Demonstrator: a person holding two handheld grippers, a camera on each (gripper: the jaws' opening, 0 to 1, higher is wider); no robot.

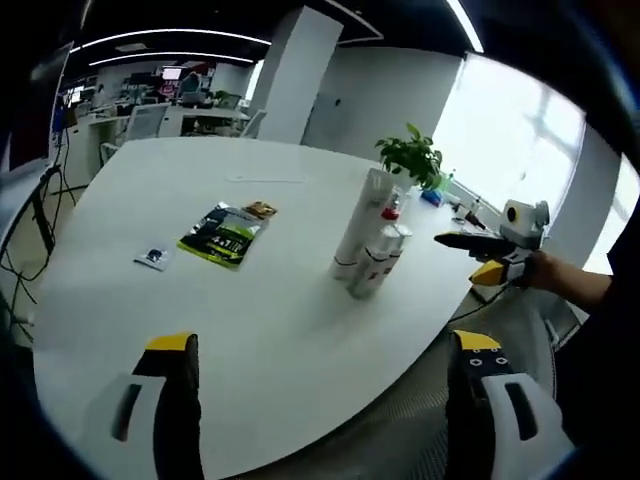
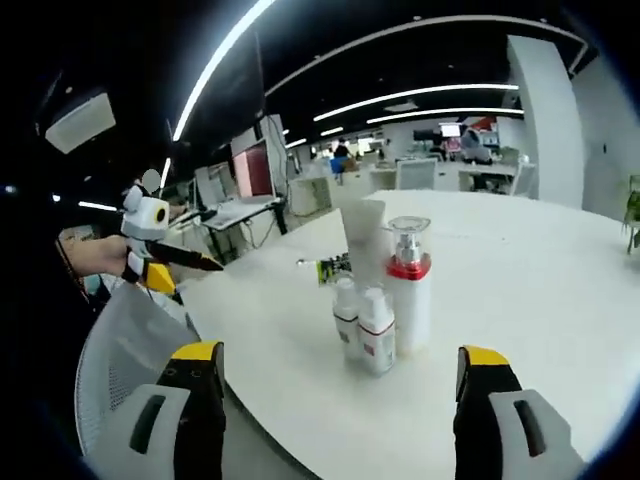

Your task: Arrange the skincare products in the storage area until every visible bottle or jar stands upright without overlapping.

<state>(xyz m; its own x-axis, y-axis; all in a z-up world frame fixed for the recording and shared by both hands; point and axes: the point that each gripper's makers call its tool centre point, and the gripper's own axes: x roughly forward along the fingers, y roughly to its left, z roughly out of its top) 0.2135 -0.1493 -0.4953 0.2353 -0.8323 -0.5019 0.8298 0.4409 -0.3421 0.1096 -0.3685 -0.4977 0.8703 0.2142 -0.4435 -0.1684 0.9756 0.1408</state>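
- In the left gripper view, a small flat sachet (image 1: pixel 153 257) lies at centre left on the white counter (image 1: pixel 270 330), with a green and black foil packet (image 1: pixel 224 234) just to its right; neither one is a bottle or jar, so I judge they need no handling.
- At lower centre of that view the left tool (image 1: pixel 325 365) has its jaws spread wide with nothing between them, poised over bare counter and well apart from the products.
- Right of centre, the skincare cluster stands near the counter's edge: a tall white tube (image 1: pixel 362 222), a red-collared pump bottle (image 1: pixel 388 215) and two small white bottles (image 1: pixel 370 268), all close together.
- At the right edge, a hand holds the right tool (image 1: pixel 470 240), which points toward the cluster; from this angle I cannot tell its opening.
- In the right gripper view, the left tool (image 2: pixel 200 262) shows at centre left, held off the counter's edge.
- At centre the products look upright: tube (image 2: pixel 362 232) behind, pump bottle (image 2: pixel 409 290) in front, small bottles (image 2: pixel 365 325) touching side by side.
- The right tool (image 2: pixel 340 385) at the bottom is wide open and empty.
- To do this well, I would approach one small bottle low on its body, close gently, and slide it clear so the neighbours stay standing.
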